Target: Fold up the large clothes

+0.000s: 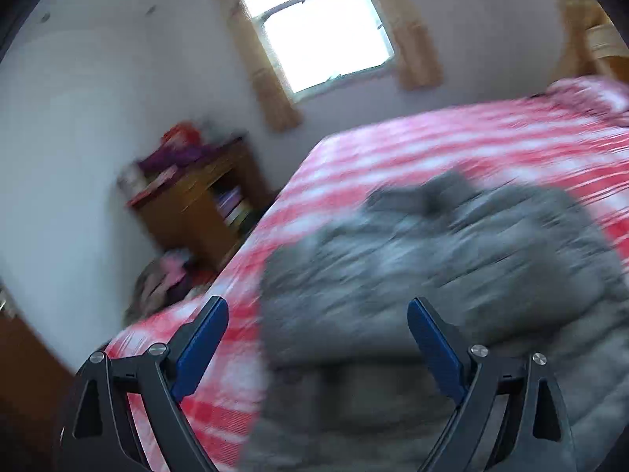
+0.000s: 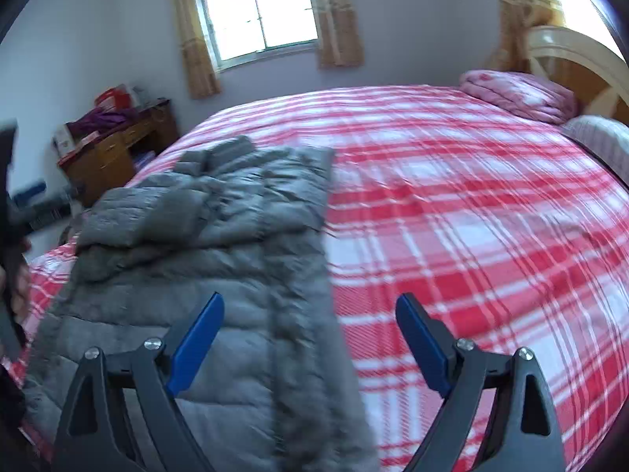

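A grey quilted puffer jacket lies lengthwise on the left part of a bed with a red and white plaid cover, with a sleeve folded across its upper part. It also shows, blurred, in the left wrist view. My left gripper is open and empty, above the jacket's left edge. My right gripper is open and empty, above the jacket's right edge. Part of the left tool shows at the left border of the right wrist view.
A wooden desk with clutter stands left of the bed under a curtained window. A folded pink quilt and a pillow lie by the headboard. Clothes are piled on the floor beside the bed.
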